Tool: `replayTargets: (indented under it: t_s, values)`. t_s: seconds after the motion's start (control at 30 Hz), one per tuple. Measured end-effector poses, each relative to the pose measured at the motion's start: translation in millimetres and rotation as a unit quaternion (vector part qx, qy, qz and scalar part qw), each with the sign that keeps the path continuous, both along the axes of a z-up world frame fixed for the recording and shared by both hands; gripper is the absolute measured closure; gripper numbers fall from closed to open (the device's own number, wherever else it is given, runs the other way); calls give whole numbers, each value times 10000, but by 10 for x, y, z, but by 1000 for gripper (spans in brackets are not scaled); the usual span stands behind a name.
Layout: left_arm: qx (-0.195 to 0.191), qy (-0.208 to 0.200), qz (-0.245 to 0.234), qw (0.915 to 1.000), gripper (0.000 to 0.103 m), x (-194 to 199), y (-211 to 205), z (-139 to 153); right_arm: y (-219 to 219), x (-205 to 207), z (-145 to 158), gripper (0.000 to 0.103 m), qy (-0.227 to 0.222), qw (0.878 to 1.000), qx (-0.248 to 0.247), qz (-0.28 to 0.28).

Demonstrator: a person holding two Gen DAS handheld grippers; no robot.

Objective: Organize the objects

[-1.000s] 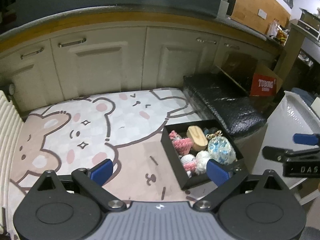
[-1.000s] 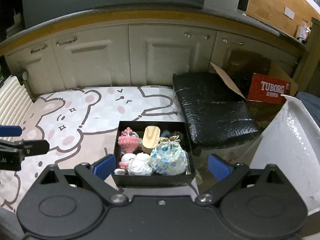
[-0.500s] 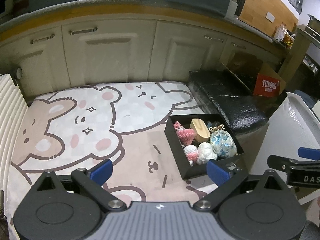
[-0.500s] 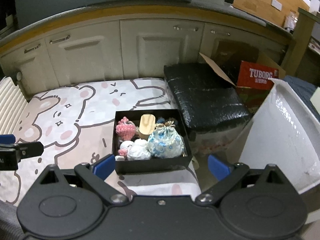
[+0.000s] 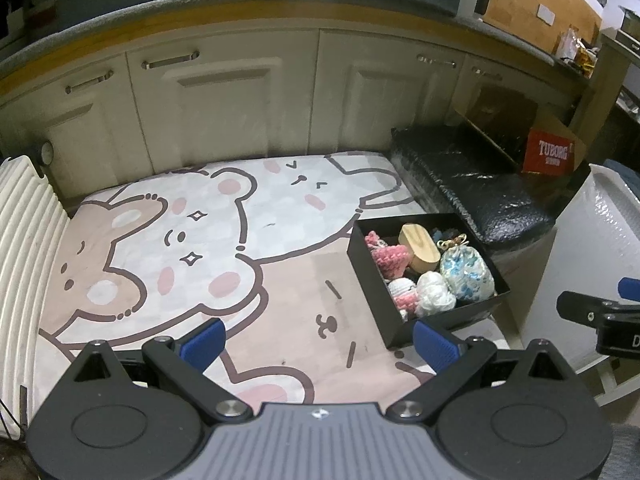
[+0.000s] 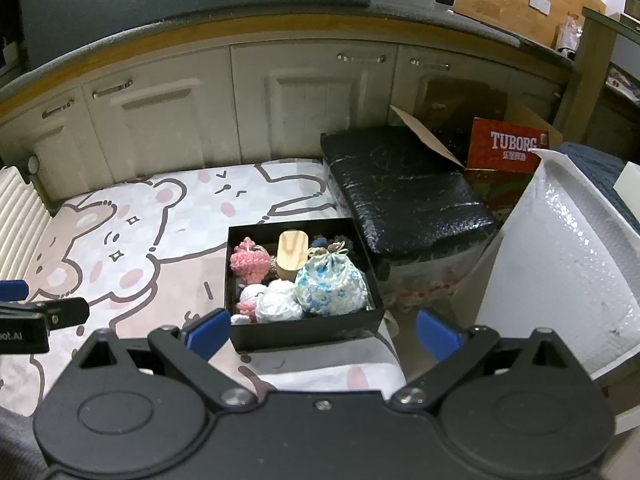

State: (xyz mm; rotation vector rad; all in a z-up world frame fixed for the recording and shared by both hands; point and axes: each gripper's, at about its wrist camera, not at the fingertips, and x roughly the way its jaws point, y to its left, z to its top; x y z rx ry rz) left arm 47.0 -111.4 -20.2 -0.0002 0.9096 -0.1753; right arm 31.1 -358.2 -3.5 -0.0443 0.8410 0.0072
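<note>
A black box [image 5: 368, 268] [image 6: 308, 334] sits at the right edge of the bear-print mat [image 5: 200, 240] [image 6: 132, 224]. It holds a blue-flowered pouch [image 5: 466, 274] [image 6: 332, 282], a wooden piece [image 5: 420, 246] [image 6: 294, 254], a pink crochet item [image 5: 390, 256] [image 6: 250, 262], a white yarn ball [image 5: 434, 298] [image 6: 278, 302] and other small things. My left gripper [image 5: 318, 340] is open and empty above the mat, left of the box. My right gripper [image 6: 322, 332] is open and empty, held over the box's near wall.
Cream cabinet doors [image 5: 224, 104] stand behind the mat. A black wrapped block [image 6: 404, 188] lies right of the box, with a red Tuborg carton [image 6: 508, 146] behind it. A white bubble-wrapped object [image 6: 560, 264] stands at right. A ribbed white panel [image 5: 24, 248] borders the mat's left.
Both grippers have pulled back and up from the box, which looks smaller and farther. Both stay open and empty. The box has not moved.
</note>
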Motion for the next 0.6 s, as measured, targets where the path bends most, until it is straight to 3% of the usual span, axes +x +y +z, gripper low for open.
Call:
replayTargets:
  t_s: [0.6]
  values:
    - [-2, 15, 36, 10000, 3, 2, 23, 1, 69, 17, -8, 1, 28, 9998, -196, 21]
